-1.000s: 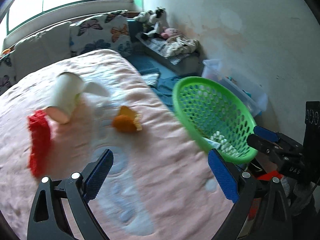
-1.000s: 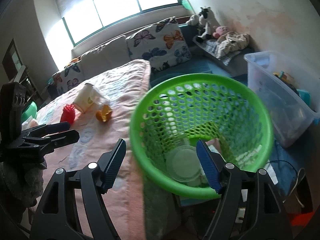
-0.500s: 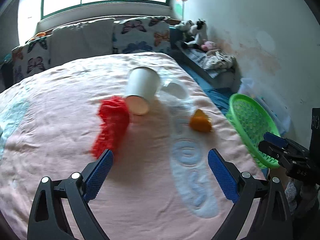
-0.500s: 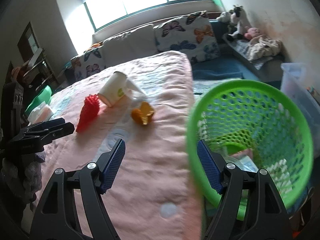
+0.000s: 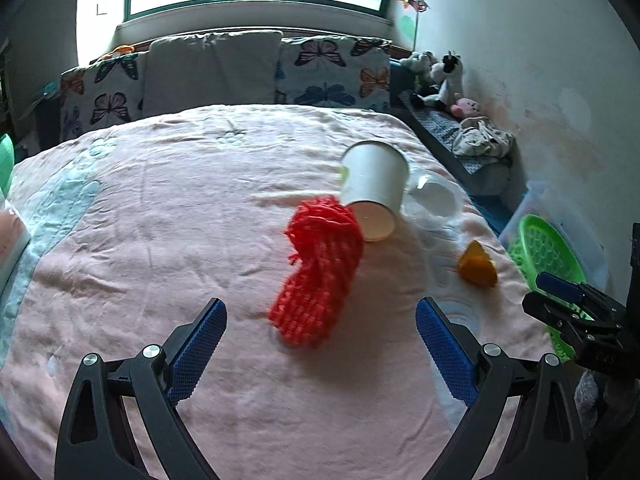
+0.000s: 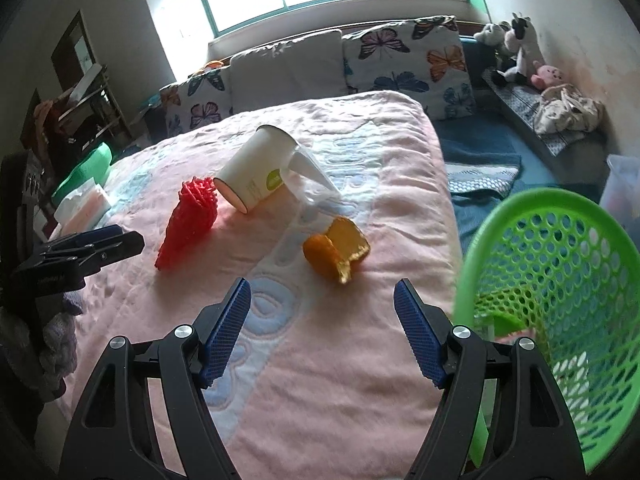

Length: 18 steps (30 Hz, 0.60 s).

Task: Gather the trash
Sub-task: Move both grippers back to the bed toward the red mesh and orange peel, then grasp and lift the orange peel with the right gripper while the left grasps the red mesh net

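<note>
The white paper cup point(image 6: 258, 170) lies tipped on the pink bedspread point(image 6: 320, 360), mouth toward the cameras, long axis running back toward the pillows. The red mesh netting point(image 5: 320, 268) touches its rim; the orange peel point(image 6: 336, 250) lies nearer the green basket point(image 6: 560, 280). Left gripper point(image 5: 320, 344) and right gripper point(image 6: 322, 332) both hang spread wide, holding nothing.

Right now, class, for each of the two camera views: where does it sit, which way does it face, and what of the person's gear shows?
Left wrist: sits on the left gripper, facing down over the pink bed at the red mesh; right gripper at the edge.
Right wrist: sits on the right gripper, facing the orange peel and green basket; left gripper at the edge.
Shared: paper cup, mesh, peel, basket.
</note>
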Available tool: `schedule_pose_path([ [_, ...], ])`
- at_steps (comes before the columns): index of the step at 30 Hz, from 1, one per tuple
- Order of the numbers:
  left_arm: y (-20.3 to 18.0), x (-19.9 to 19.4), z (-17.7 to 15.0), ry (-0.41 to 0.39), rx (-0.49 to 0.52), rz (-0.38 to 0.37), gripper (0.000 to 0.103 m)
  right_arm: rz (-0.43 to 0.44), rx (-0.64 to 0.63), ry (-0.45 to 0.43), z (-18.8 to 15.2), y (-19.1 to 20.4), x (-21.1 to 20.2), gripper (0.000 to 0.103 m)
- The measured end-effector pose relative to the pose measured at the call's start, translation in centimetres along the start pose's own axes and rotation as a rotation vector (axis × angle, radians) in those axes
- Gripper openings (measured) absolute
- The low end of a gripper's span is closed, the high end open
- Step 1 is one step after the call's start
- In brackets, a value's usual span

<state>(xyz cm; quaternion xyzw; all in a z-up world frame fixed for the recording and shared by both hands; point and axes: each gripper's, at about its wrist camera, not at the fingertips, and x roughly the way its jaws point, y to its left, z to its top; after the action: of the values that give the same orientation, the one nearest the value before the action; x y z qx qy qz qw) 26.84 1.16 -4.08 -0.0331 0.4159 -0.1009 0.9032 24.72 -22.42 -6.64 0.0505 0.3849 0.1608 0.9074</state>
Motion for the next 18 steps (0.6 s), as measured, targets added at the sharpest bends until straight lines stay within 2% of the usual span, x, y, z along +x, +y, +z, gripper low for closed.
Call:
schedule_pose_path([
  [15, 0.8, 2.3, 1.0, 0.022, 0.015, 0.016, 0.092, -0.036, -0.025, 0.061, 1.4, -0.7, 4.5, 0.071],
  [16, 0.8, 2.4, 1.0, 0.024, 0.017, 0.016, 0.092, -0.031, -0.025, 0.067, 1.4, -0.8, 4.8, 0.065],
  [18, 0.7, 2.7, 1.0, 0.027, 0.023, 0.015, 0.092, -0.033, -0.027, 0.078, 1.4, -0.8, 5.2, 0.063],
])
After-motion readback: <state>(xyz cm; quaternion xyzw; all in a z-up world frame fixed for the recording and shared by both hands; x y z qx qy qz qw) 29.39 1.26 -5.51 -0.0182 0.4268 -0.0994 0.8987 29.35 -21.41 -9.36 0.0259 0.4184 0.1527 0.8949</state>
